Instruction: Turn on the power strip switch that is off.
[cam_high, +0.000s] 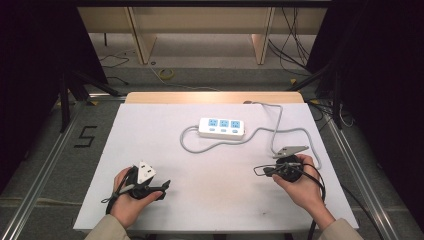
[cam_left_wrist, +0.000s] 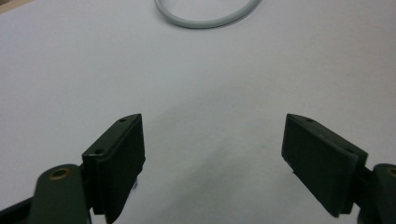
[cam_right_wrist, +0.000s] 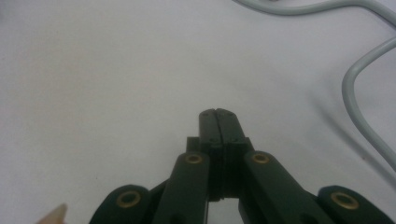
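A white power strip (cam_high: 222, 128) with three blue sockets lies at the middle back of the white table (cam_high: 210, 200). Its grey cable (cam_high: 272, 131) loops to both sides of it. A person's left hand holds my left gripper (cam_high: 164, 190) near the front left, well short of the strip. In the left gripper view that gripper (cam_left_wrist: 215, 123) stands wide open over bare table, with a bend of the cable (cam_left_wrist: 205, 18) far ahead. The right hand holds my right gripper (cam_high: 267, 171) at the front right. Its jaws (cam_right_wrist: 218, 113) are shut together on nothing, and the grey cable (cam_right_wrist: 359, 102) runs past on their right.
The table's far edge shows a wooden strip (cam_high: 215, 97). Beyond it are a wooden frame (cam_high: 200, 30) and loose cables on the floor. Metal rails (cam_high: 45, 165) run along both sides of the table. A "5" (cam_high: 86, 136) is marked on the floor at left.
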